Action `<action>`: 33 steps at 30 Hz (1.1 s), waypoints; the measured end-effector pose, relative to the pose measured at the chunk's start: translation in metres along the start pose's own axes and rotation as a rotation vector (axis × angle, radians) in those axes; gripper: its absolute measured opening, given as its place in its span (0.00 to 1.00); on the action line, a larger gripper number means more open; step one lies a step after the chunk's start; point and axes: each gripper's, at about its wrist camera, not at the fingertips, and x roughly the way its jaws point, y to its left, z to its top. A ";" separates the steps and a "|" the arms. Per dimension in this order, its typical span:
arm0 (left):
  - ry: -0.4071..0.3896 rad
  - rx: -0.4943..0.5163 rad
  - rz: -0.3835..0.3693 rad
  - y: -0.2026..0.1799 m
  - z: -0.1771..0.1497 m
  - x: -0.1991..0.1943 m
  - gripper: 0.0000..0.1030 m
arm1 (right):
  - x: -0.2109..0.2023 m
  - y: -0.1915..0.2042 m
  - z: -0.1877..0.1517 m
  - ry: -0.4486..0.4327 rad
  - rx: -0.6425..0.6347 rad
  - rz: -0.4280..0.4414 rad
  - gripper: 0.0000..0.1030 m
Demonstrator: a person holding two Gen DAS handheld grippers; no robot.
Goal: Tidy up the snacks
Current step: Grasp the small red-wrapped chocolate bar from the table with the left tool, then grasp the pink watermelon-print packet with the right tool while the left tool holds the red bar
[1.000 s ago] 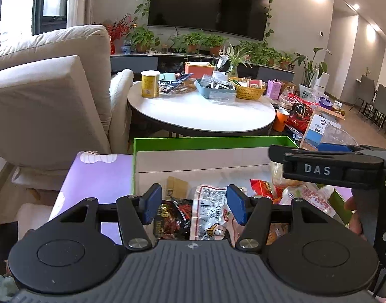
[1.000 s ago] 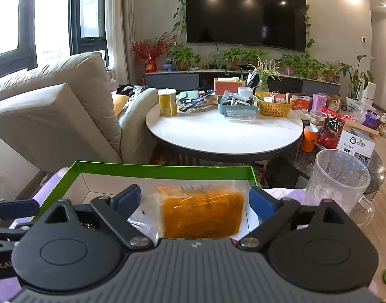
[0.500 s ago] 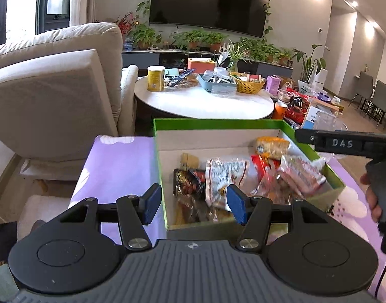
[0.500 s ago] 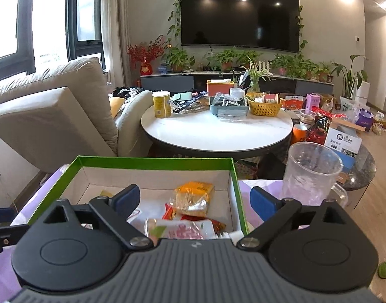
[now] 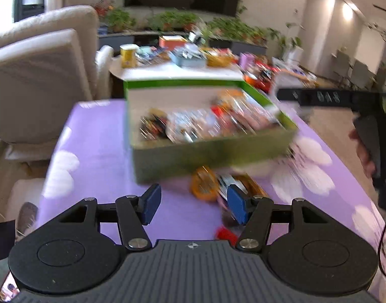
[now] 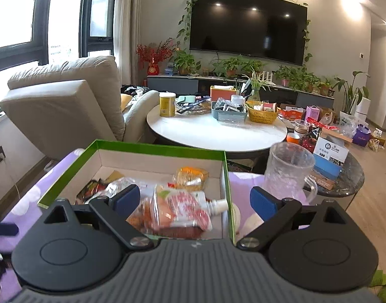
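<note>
A green cardboard box [image 6: 155, 149] stands on the purple tablecloth [image 5: 97, 139] and holds several snack packets. Among them are an orange packet [image 6: 191, 178] at the back and a pink spouted pouch [image 6: 183, 209] in front. My right gripper [image 6: 195, 199] hovers open over the box's near end with nothing between its fingers. In the blurred left wrist view the box [image 5: 210, 151] lies ahead. Loose snacks, one an orange packet [image 5: 204, 183], lie on the cloth before it. My left gripper [image 5: 194, 200] is open and empty just short of them.
A clear plastic jug [image 6: 286, 171] stands right of the box. Beyond are a round white table [image 6: 213, 131] with clutter and a beige sofa [image 6: 66, 101] on the left. A hand [image 5: 364, 151] holding the right gripper shows at the right of the left wrist view.
The orange packet that was between my right fingers now lies in the box. Both grippers have drawn back from the box. The loose snacks in front of it have come into the left view.
</note>
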 end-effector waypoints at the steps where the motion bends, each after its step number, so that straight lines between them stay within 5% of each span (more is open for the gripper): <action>1: 0.016 0.018 -0.006 -0.006 -0.006 0.001 0.53 | -0.002 -0.001 -0.003 0.005 0.000 0.001 0.80; 16: 0.099 0.128 -0.065 -0.016 -0.043 0.016 0.53 | -0.026 -0.003 -0.040 0.066 -0.041 -0.037 0.80; 25: 0.106 0.163 -0.066 -0.021 -0.044 0.029 0.52 | -0.031 0.006 -0.057 0.127 -0.032 0.041 0.80; 27: 0.115 0.143 -0.058 -0.018 -0.045 0.032 0.46 | -0.033 0.009 -0.059 0.140 -0.017 0.078 0.80; 29: 0.097 0.120 -0.035 -0.014 -0.046 0.030 0.29 | -0.033 0.013 -0.063 0.163 -0.005 0.120 0.80; 33: 0.090 0.051 -0.012 -0.001 -0.045 0.022 0.26 | -0.029 0.030 -0.071 0.207 -0.041 0.173 0.80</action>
